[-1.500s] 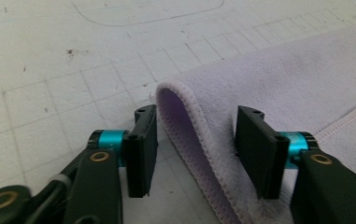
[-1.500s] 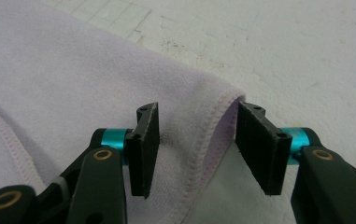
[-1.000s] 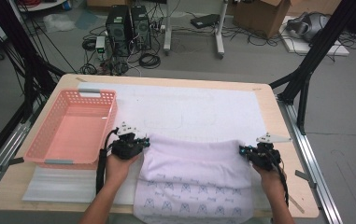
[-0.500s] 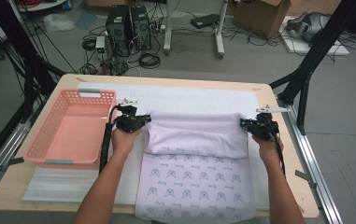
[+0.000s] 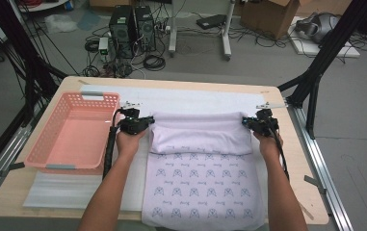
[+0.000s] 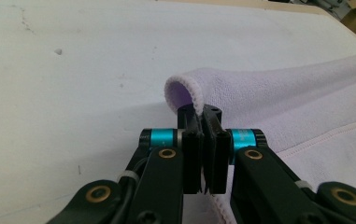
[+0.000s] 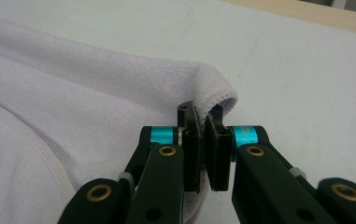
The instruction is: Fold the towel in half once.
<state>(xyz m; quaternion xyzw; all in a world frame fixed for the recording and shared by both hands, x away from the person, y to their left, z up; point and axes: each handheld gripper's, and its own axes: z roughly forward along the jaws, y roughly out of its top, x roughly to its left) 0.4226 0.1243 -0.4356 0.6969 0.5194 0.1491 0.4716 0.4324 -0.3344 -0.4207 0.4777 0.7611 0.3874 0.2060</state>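
The towel (image 5: 200, 168) lay on the tabletop (image 5: 287, 192), each far corner pinched tight by the left gripper (image 5: 145, 121) and right gripper (image 5: 246, 122), which needed to travel evenly for a straight fold.

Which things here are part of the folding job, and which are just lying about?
In use:
- lilac towel
- left tool, shut on a towel corner
- right tool, shut on the other corner

Lying about:
- pink basket
- white mat
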